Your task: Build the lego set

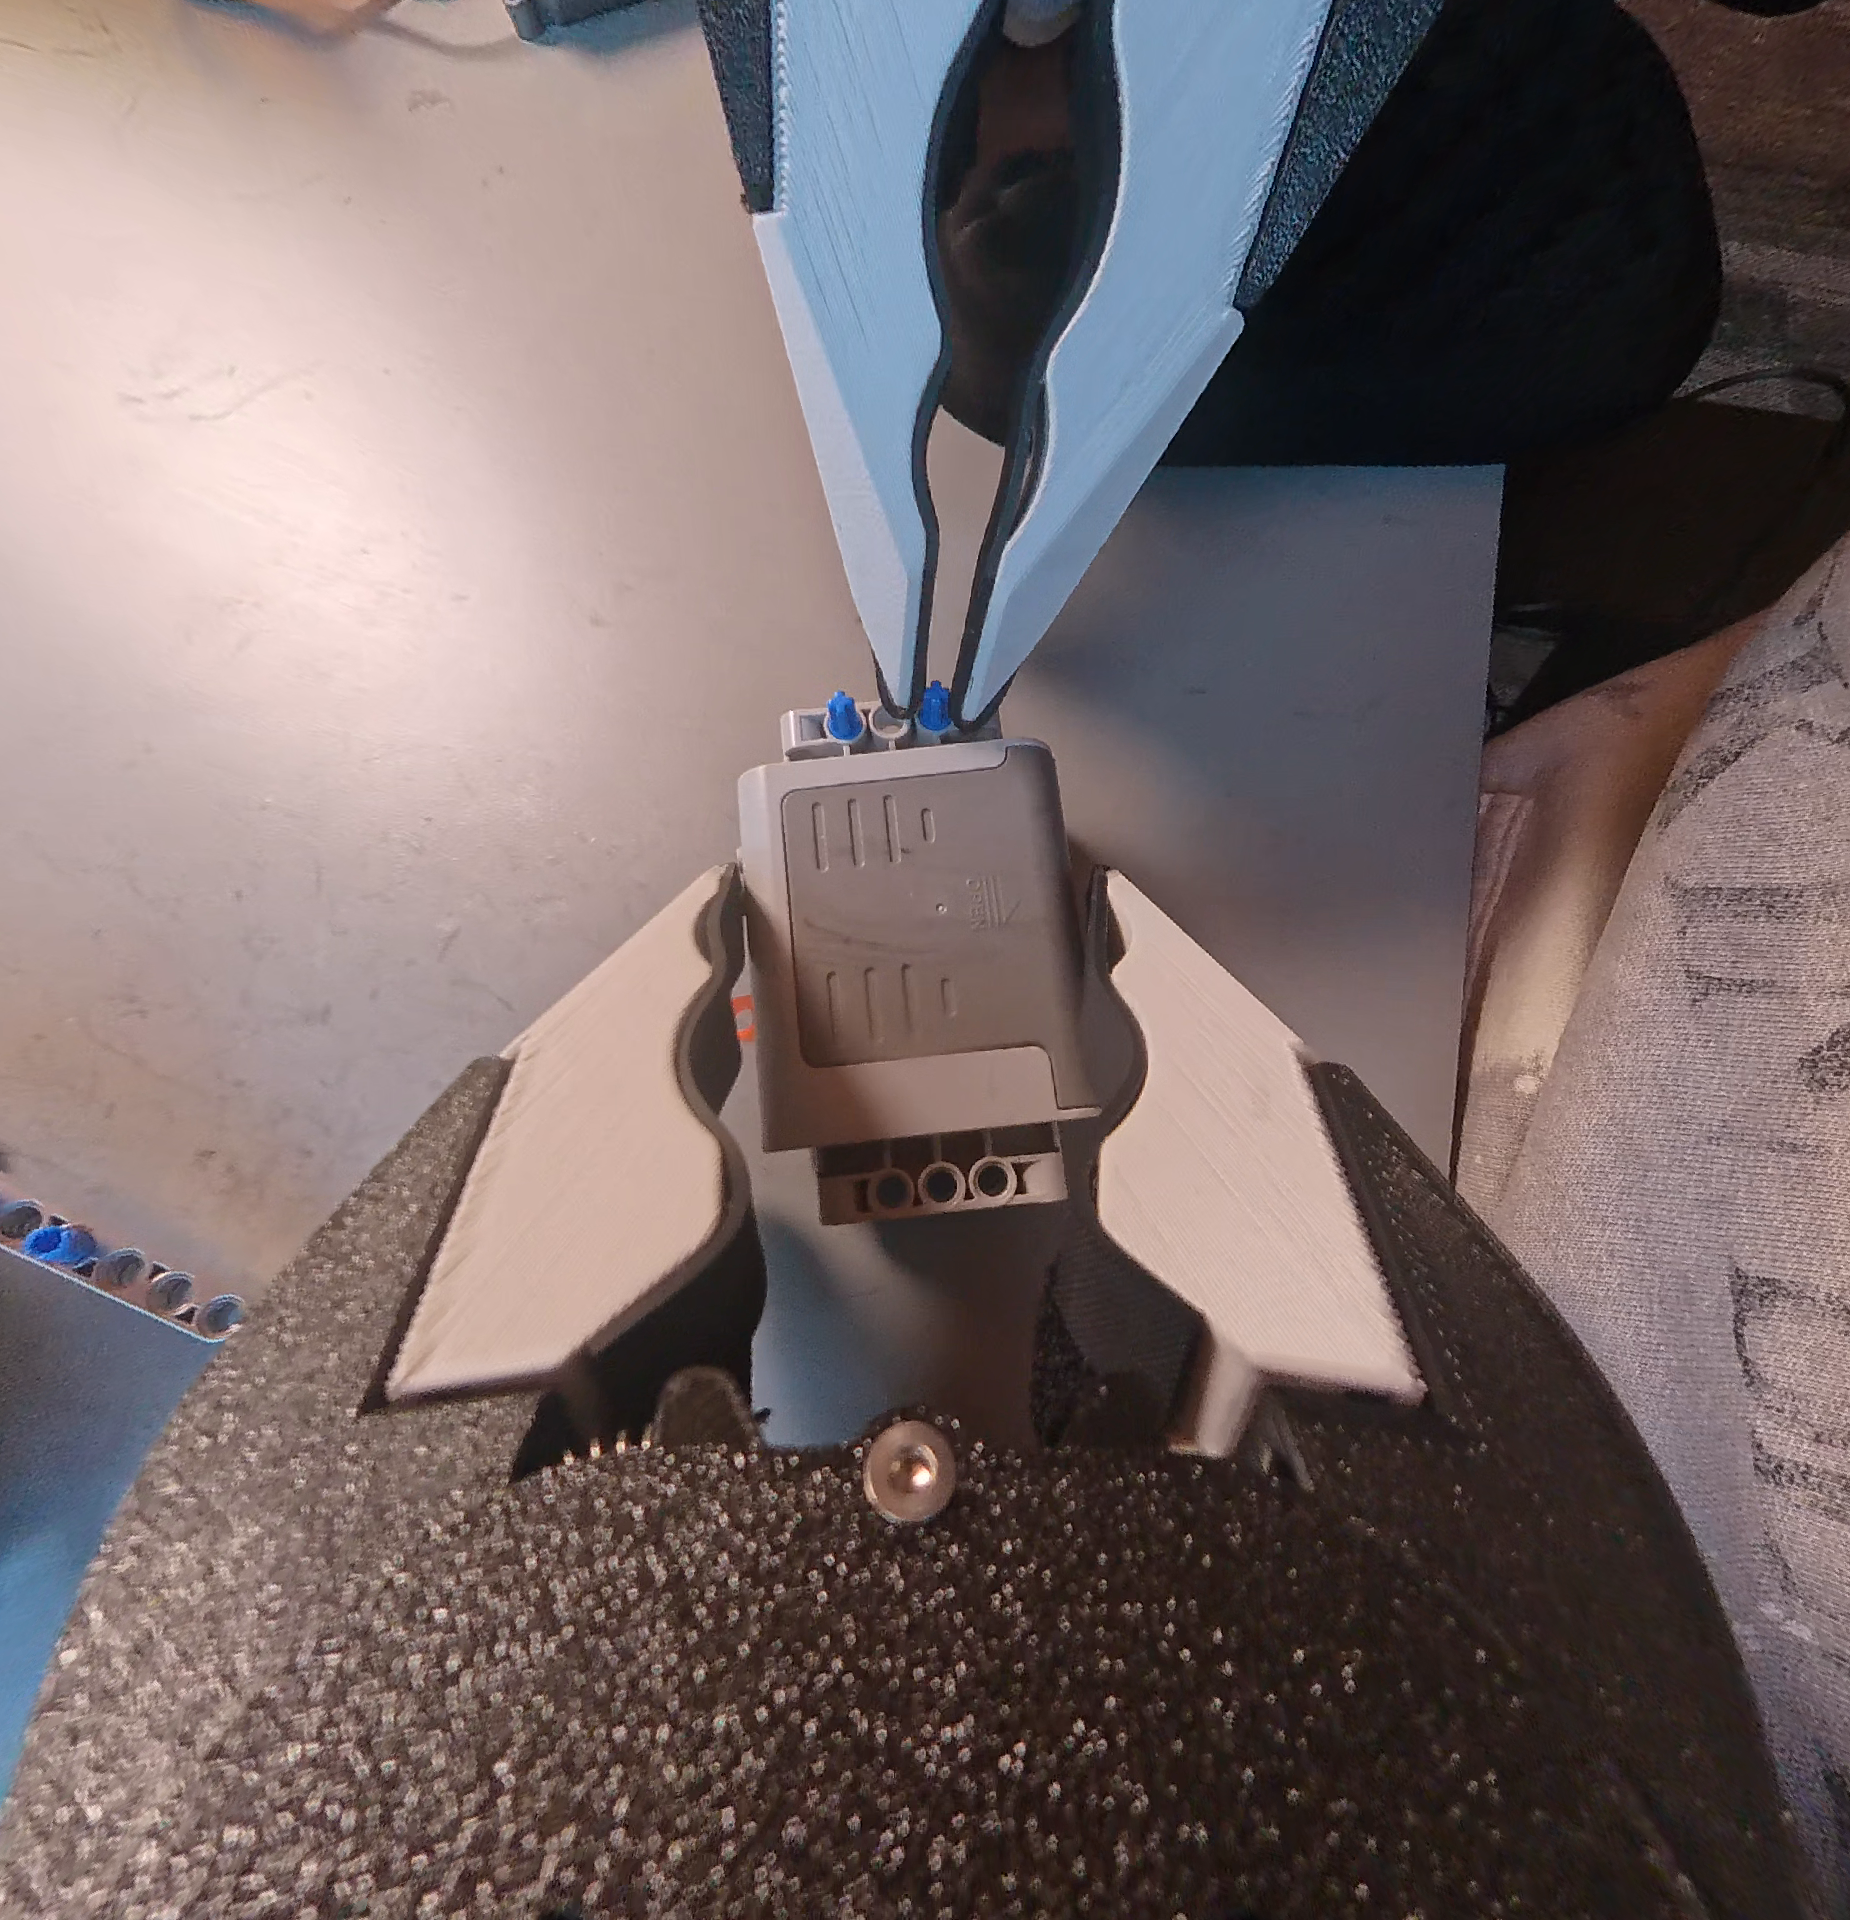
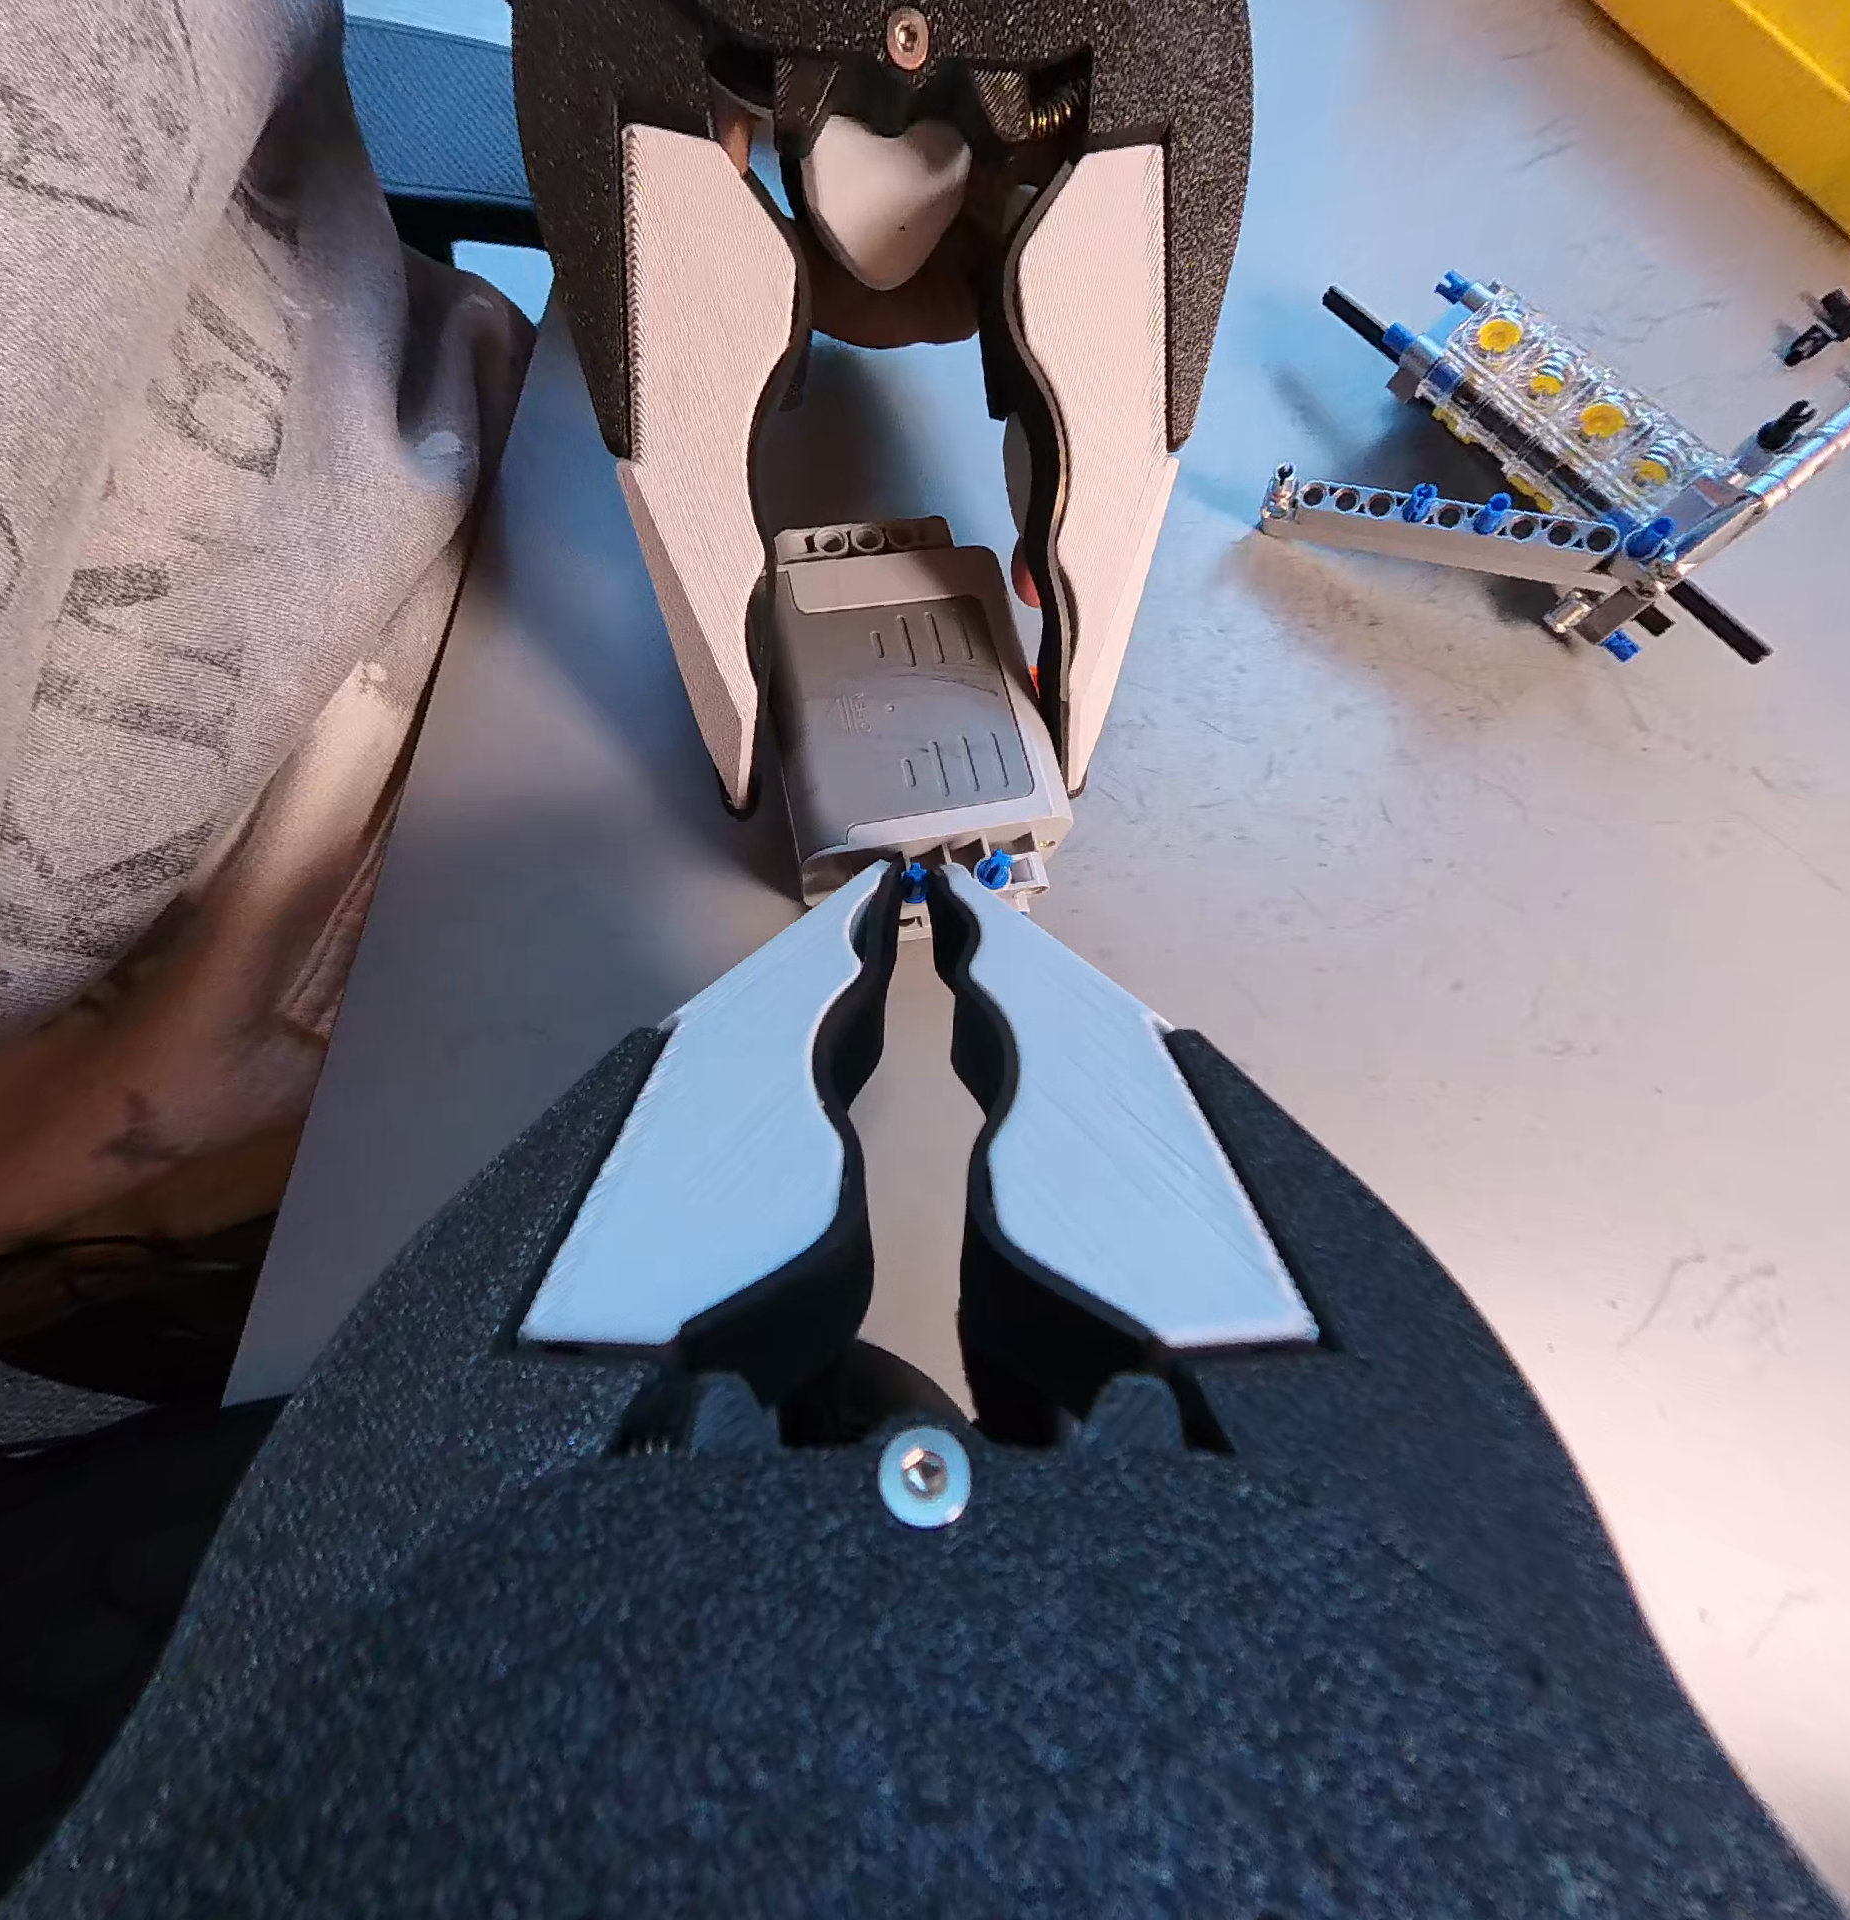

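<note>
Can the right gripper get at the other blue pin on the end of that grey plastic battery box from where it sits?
Probably yes. The right gripper pinches one blue pin; the second blue pin stands exposed beside it, nothing covering it.

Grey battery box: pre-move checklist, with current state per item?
1. Left gripper clamped on both sides of the grey battery box: ok.
2. Right gripper closed on a blue pin at the box's end: ok.
3. Second blue pin free of the fingers: ok.
4. Pin fully seated in its hole: cannot tell.
5. Box resting on the table or lifted: cannot tell.
6. Brick assembly away from both grippers: ok.
</note>
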`<action>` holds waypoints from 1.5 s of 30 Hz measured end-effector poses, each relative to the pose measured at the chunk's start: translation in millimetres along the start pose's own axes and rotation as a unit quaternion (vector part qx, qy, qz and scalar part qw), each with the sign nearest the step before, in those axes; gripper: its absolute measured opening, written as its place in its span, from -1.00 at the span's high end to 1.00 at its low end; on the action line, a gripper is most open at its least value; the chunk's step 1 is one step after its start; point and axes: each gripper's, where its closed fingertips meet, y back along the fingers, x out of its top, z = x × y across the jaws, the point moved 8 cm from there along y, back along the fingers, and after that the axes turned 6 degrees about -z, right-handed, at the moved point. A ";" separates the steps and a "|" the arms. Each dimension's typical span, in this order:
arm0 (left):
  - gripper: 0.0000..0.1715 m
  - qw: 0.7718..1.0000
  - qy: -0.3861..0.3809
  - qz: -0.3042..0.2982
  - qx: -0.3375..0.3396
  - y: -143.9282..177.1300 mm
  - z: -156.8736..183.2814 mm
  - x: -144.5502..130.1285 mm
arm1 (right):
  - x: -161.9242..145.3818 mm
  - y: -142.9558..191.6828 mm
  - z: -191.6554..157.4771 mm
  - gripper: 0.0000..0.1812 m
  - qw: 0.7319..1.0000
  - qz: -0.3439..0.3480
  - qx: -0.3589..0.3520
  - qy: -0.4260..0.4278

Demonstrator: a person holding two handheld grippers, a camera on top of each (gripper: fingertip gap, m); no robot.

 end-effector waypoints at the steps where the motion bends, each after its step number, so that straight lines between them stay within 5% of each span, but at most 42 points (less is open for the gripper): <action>1: 0.26 1.000 0.000 0.001 0.000 0.0 0.0 -0.2 | 0.0 -0.1 -0.2 0.96 1.000 0.002 0.001 0.001; 23: 0.28 0.992 -0.078 0.016 -0.097 1.9 -8.4 -3.1 | 4.2 -0.9 3.2 0.98 0.989 0.023 0.104 0.106; 45: 0.26 0.947 -0.198 0.000 -0.251 -2.1 -14.8 1.9 | 23.7 -6.6 -8.3 0.98 0.950 -0.018 0.186 0.250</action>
